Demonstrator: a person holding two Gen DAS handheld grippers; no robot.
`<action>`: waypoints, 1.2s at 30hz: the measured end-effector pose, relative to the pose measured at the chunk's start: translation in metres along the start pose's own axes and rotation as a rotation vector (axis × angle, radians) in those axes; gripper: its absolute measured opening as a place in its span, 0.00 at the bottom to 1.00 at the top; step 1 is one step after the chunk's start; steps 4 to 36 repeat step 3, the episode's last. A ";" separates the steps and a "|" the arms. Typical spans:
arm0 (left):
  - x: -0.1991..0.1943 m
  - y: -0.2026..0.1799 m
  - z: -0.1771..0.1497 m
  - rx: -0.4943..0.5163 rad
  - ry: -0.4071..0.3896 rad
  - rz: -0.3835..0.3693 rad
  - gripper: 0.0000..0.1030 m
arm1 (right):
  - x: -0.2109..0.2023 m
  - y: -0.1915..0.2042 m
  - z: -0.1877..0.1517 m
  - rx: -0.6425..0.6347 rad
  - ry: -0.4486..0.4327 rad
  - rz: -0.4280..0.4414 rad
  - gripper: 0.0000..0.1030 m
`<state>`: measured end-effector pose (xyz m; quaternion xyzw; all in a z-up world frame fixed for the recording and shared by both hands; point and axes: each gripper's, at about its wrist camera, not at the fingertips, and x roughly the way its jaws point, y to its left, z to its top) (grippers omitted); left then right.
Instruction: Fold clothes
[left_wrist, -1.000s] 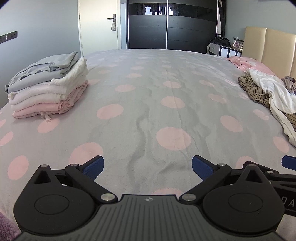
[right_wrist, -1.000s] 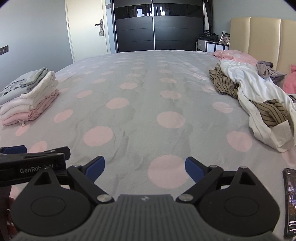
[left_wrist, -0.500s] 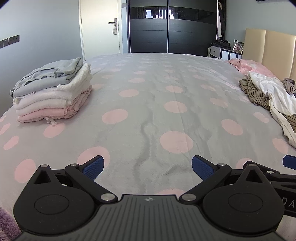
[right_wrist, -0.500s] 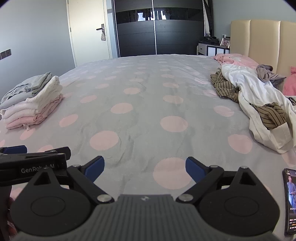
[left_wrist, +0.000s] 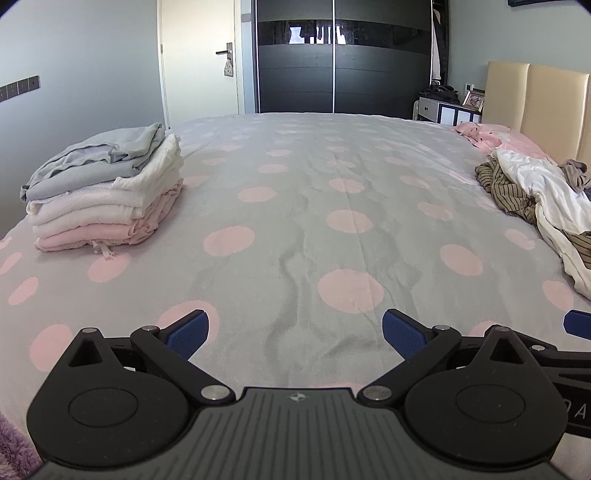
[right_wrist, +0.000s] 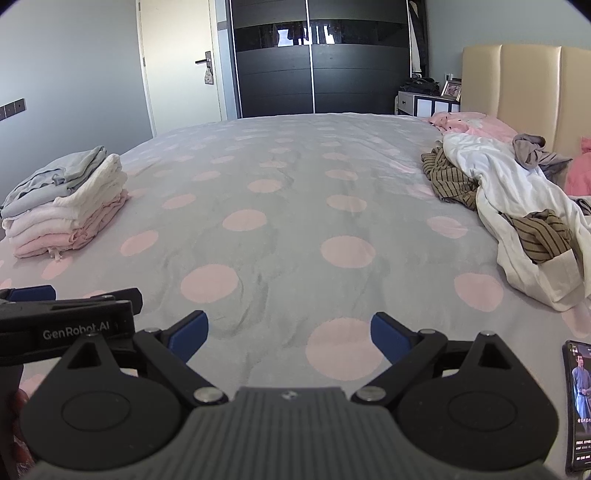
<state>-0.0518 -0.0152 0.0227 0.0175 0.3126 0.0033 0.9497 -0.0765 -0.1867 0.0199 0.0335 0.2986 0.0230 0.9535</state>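
A neat stack of folded clothes (left_wrist: 107, 195) (right_wrist: 66, 206), grey on top, white and pink below, rests at the bed's left side. An unfolded heap of white and striped brown garments (left_wrist: 535, 195) (right_wrist: 517, 206) lies along the right side near the headboard. My left gripper (left_wrist: 293, 328) hovers open over the grey bedspread with pink dots (left_wrist: 332, 206), holding nothing. My right gripper (right_wrist: 288, 330) is also open and empty above the same bedspread (right_wrist: 277, 206). The left gripper's body shows at the left edge of the right wrist view.
A phone (right_wrist: 578, 406) with a lit screen lies on the bed at the near right. A beige headboard (right_wrist: 517, 85), a nightstand (right_wrist: 424, 101), a black wardrobe (right_wrist: 317, 59) and a door (left_wrist: 199, 59) stand beyond the bed. A purple fluffy rug (left_wrist: 14, 446) peeks in at the lower left.
Both cameras have tilted upward and drawn back slightly, so the bed and clothes sit lower in view. Both grippers stay open and empty.
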 end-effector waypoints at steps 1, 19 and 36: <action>-0.001 0.000 0.000 0.000 -0.004 0.001 0.99 | 0.000 0.000 0.000 0.003 -0.001 0.002 0.93; -0.002 0.000 0.000 -0.001 -0.010 0.002 0.99 | 0.000 -0.001 0.001 0.006 -0.002 0.006 0.94; -0.002 0.000 0.000 -0.001 -0.010 0.002 0.99 | 0.000 -0.001 0.001 0.006 -0.002 0.006 0.94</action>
